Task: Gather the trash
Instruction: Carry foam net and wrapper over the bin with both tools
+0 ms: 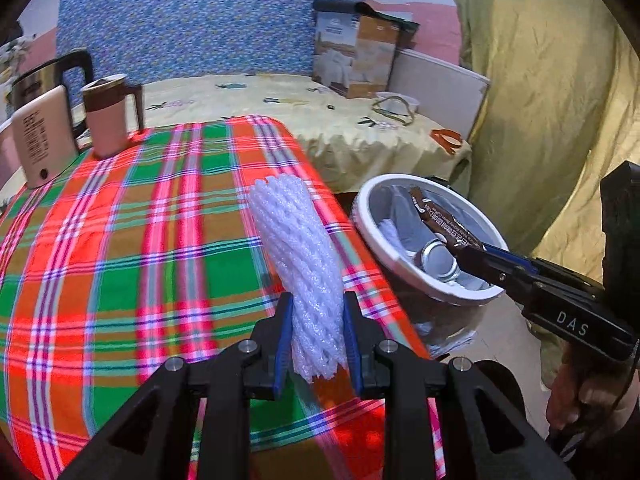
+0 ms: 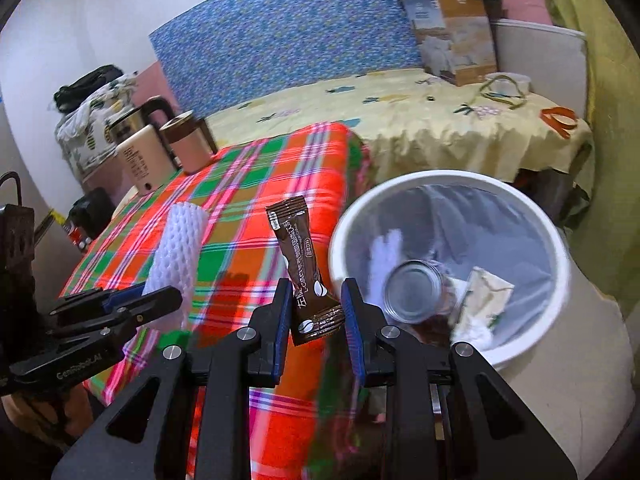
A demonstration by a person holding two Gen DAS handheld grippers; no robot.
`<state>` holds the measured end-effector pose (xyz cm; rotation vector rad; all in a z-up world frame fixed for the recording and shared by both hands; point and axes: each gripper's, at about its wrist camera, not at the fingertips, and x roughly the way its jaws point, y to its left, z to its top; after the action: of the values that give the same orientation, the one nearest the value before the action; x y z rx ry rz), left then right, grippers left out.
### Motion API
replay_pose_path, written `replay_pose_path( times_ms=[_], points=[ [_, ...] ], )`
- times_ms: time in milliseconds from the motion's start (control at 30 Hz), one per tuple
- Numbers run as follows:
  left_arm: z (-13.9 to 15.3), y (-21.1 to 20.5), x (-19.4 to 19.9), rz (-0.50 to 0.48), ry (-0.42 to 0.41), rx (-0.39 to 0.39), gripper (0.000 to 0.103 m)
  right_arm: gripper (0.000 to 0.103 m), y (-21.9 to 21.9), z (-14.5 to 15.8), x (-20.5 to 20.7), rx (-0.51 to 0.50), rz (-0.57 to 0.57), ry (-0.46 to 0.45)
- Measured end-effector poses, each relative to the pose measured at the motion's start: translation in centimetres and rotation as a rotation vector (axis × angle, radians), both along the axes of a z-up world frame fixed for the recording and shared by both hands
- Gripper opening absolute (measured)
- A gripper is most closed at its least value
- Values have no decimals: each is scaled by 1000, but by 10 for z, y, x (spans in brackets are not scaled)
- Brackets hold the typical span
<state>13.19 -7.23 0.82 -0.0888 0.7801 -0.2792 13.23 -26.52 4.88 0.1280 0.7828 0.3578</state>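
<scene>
Left wrist view: left gripper [image 1: 316, 336] closed tight on white foam net sleeve [image 1: 298, 256], which stands upright btw the blue pads, above the plaid-cloth surface [image 1: 120, 240] near its right edge. Past that edge, white trash bin [image 1: 374, 200] sits on the floor, open-topped, w/ a metal can [image 1: 438, 258] and paper inside. Right gripper [image 1: 480, 262] reaches over the bin's near rim, clamped on brown coffee sachet [image 1: 444, 220]. Right wrist view: right gripper [image 2: 316, 312] pinches the sachet [image 2: 304, 264] at its lower end; sachet hangs over the surface's edge [image 2: 320, 184], just left of the bin rim [image 2: 340, 240]. Bin mouth is wide and unblocked. Mug [image 2: 188, 144] and kettle [image 2: 136, 120] at far corner, well apart from both grippers. Bed [image 2: 400, 120] behind
</scene>
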Motion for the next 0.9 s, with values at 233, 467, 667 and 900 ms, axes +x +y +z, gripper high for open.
replay_pose_path(
  times_ms=[233, 467, 667, 900],
  points=[
    [5, -32, 11, -71, -11, 10, 25, 27, -26, -1, 3, 4, -75, 0],
    [9, -59, 27, -128, -19, 17, 25, 27, -46, -7, 7, 12, -125, 13],
    [6, -77, 43, -165, -10, 24, 25, 27, -60, -13, 11, 20, -157, 30],
    [0, -97, 56, -207, 5, 34, 25, 27, -68, -19, 19, 17, -178, 50]
  ],
)
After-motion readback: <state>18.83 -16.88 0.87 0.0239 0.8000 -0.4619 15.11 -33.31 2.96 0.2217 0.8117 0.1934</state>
